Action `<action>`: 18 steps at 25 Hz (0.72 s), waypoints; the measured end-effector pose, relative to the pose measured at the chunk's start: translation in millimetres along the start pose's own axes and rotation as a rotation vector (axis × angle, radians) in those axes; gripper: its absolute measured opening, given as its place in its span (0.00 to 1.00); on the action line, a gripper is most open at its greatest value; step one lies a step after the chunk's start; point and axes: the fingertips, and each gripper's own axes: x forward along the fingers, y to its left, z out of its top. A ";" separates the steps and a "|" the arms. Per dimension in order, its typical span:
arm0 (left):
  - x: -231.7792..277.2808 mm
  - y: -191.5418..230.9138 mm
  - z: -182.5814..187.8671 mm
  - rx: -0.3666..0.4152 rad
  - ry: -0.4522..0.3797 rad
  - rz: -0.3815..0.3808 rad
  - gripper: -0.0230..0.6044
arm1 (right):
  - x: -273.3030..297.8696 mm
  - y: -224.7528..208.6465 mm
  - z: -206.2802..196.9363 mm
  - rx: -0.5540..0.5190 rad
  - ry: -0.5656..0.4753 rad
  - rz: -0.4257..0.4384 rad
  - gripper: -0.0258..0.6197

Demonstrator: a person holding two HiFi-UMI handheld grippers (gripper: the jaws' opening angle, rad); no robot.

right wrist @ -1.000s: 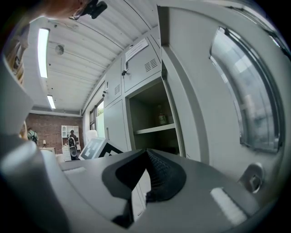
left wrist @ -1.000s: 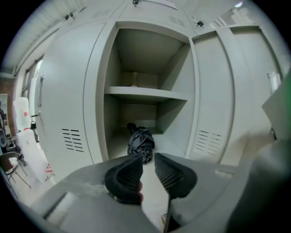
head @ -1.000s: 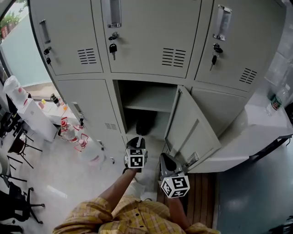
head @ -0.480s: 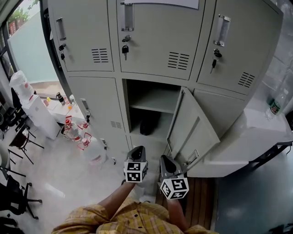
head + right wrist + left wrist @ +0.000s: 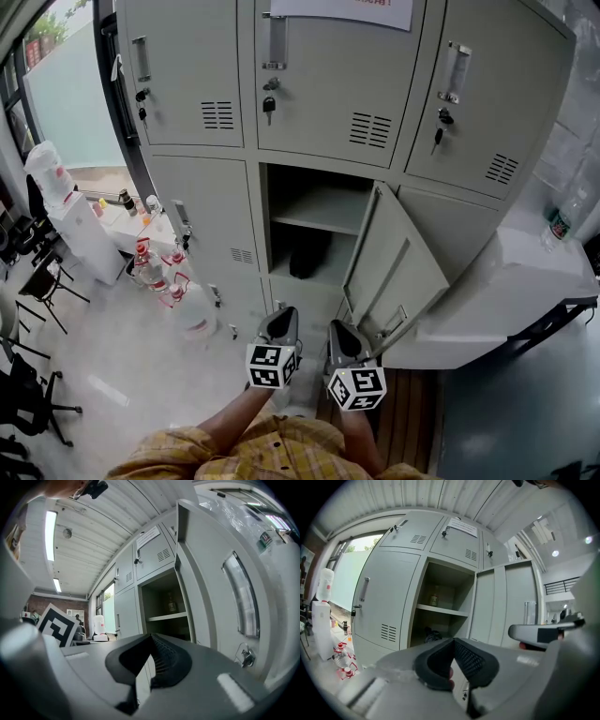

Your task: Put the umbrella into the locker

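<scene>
The umbrella (image 5: 309, 255) is a dark folded bundle lying in the lower compartment of the open locker (image 5: 281, 220), under its shelf. In the left gripper view the umbrella (image 5: 432, 634) shows just above my jaws. My left gripper (image 5: 281, 321) hangs in front of the locker, apart from the umbrella, shut and holding nothing (image 5: 453, 640). My right gripper (image 5: 339, 333) is beside it near the open door (image 5: 394, 267), its jaws also shut and empty (image 5: 151, 635). A small bottle (image 5: 434, 599) stands on the upper shelf.
The locker door swings out to the right, close to my right gripper. Water bottles (image 5: 159, 277) and a water dispenser (image 5: 52, 183) stand on the floor at left. A white table (image 5: 525, 272) with a bottle (image 5: 558, 225) is at right. Chairs (image 5: 28, 394) are at far left.
My left gripper has drawn back from the locker opening toward the person and risen. The umbrella stays inside the locker. The right gripper has hardly moved.
</scene>
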 end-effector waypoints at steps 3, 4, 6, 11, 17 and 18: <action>-4.4 -3.4 0.0 -0.016 -0.023 -0.014 0.03 | -1.3 1.0 1.4 -0.003 -0.005 0.001 0.04; -6.1 -4.9 0.2 -0.017 -0.026 -0.017 0.03 | -1.6 1.3 1.5 -0.002 -0.006 0.001 0.04; -9.8 -8.2 1.0 -0.015 -0.029 -0.023 0.03 | -2.4 2.5 1.6 -0.003 -0.005 -0.001 0.04; -19.3 -10.2 1.0 -0.014 -0.038 -0.022 0.03 | -4.5 5.3 2.2 -0.012 -0.005 0.000 0.04; -28.1 -14.9 1.9 0.004 -0.050 -0.025 0.03 | -4.3 8.5 3.1 -0.015 -0.008 0.010 0.04; -29.3 -14.5 2.7 0.005 -0.053 -0.025 0.03 | -3.9 9.6 3.2 -0.017 -0.008 0.012 0.04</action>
